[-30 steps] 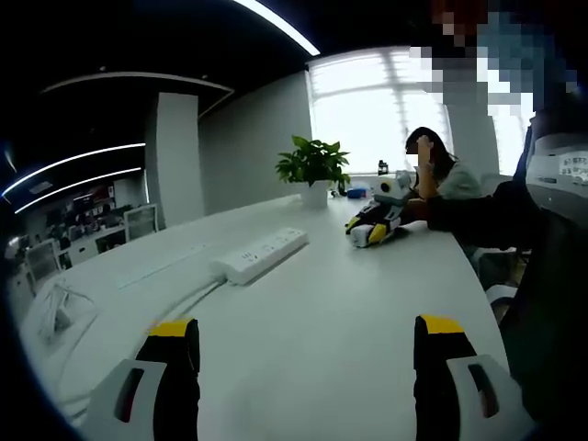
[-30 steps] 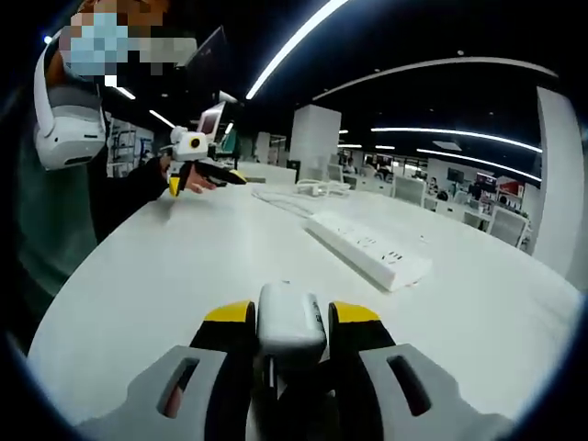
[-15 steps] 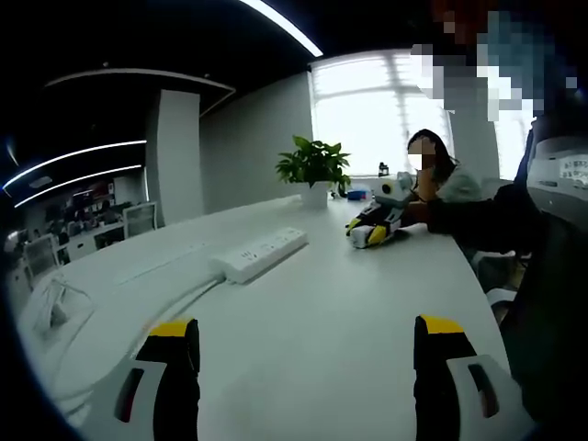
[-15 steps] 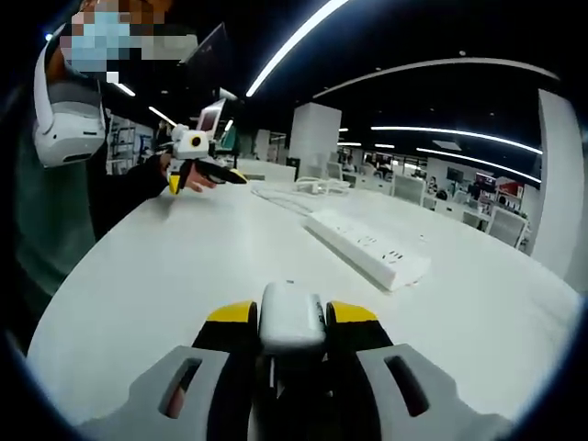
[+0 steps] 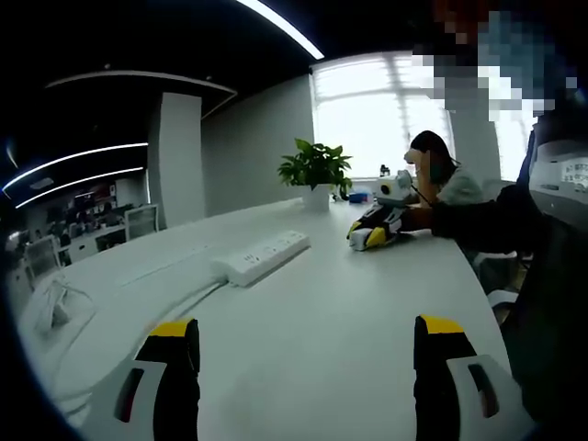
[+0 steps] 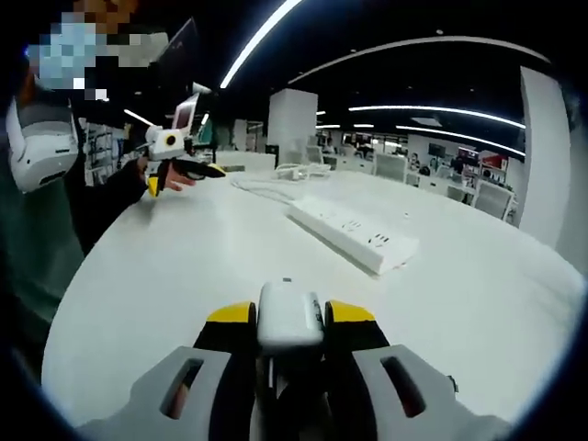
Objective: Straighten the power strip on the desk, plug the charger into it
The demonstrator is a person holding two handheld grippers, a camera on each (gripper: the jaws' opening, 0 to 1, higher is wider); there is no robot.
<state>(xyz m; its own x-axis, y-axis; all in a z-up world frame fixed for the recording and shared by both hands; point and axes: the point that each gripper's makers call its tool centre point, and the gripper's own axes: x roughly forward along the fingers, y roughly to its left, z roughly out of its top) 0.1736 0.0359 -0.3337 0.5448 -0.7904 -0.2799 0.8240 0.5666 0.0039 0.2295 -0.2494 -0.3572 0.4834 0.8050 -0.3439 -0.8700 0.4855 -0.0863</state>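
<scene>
A long white power strip (image 5: 264,256) lies at an angle on the white desk (image 5: 322,312), its cable (image 5: 175,303) trailing toward the near left. My left gripper (image 5: 308,354) hovers open over bare desk, well short of the strip. In the right gripper view the same power strip (image 6: 351,235) lies ahead to the right. My right gripper (image 6: 289,317) is shut on a small white charger (image 6: 290,315) held low above the desk. The left gripper (image 6: 175,165) appears far off at the left, and the right gripper (image 5: 378,225) appears across the desk in the left gripper view.
A potted green plant (image 5: 315,169) stands at the far end of the desk by the window. A seated person (image 5: 445,175) is behind it. A bundle of white cable (image 5: 57,308) lies at the desk's left edge. The person's torso (image 6: 41,230) borders the left.
The right gripper view has swung slightly, so the strip sits a little lower and nearer centre. The charger stays clamped. The left gripper is still open and nearly still.
</scene>
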